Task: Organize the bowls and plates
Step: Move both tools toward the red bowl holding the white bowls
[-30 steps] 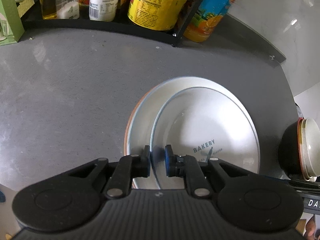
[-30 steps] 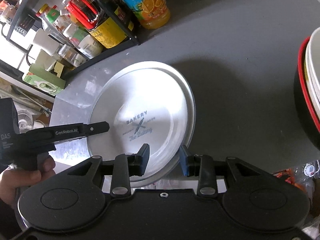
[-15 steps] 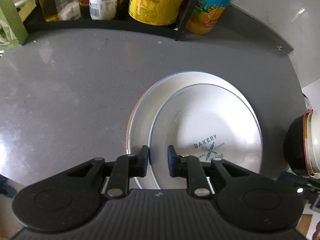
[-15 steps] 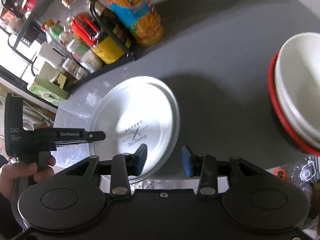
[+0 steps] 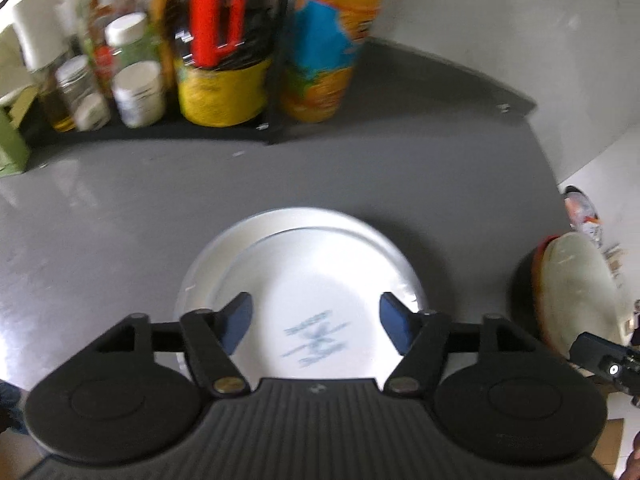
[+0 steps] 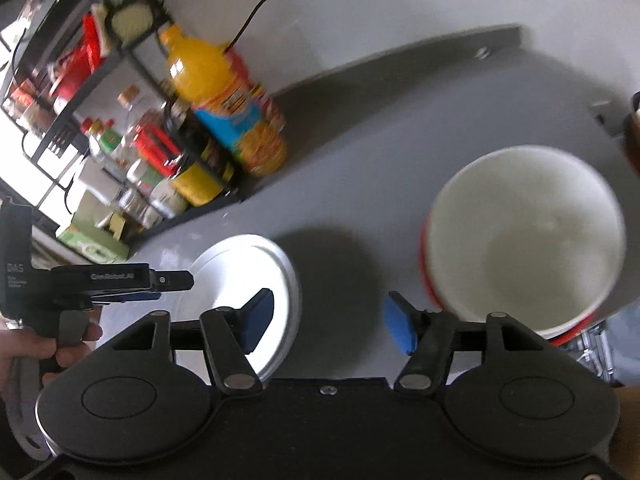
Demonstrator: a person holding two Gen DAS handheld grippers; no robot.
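Stacked plates (image 5: 304, 280), released: left hand-held gripper (image 5: 316, 320) now spread, lifted clear; right hand-held gripper (image 6: 332, 320) spread beside bowls (image 6: 524, 240).

Motion blur smears the blue printed lettering (image 5: 316, 339) on the round white top plate (image 5: 320, 280) beyond reading, and the near rim of that plate lies hidden behind the black left tongs (image 5: 316, 320). The labels of the jars and bottles on the black wire rack (image 5: 132, 80) are blurred too. The white bowl stacked in a red-rimmed black bowl (image 5: 576, 292) is smeared.
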